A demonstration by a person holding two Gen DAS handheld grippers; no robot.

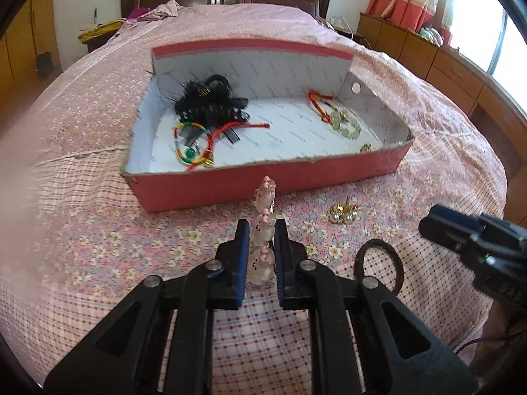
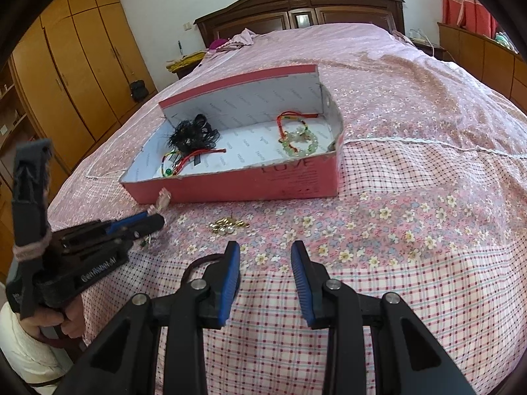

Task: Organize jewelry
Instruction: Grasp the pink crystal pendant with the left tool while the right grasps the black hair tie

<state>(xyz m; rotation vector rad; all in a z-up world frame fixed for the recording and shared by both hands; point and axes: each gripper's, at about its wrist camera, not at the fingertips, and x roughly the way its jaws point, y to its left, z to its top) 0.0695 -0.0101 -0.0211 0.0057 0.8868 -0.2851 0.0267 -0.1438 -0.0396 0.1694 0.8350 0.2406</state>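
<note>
So the left gripper (image 1: 258, 230) is pinching a string of little pink pig beads (image 1: 263, 227) between its pads, holding it up just in front of the red shoebox (image 1: 263, 186), probably to drop it in with the bracelets already lying inside. The right gripper (image 2: 265, 253) is hanging back with its fingers spread and holding nothing, looks like it's lining up on the gold pearl earrings (image 2: 227, 224) lying on the bedspread (image 2: 411, 247) near the box

I can read "LOVE" in dark letters on the front wall of the pink cardboard box (image 2: 290, 177). White lettering on the black left gripper (image 2: 154, 222) body seems to say "GenRobot.AI". The box lining's repeated print is illegible.
</note>
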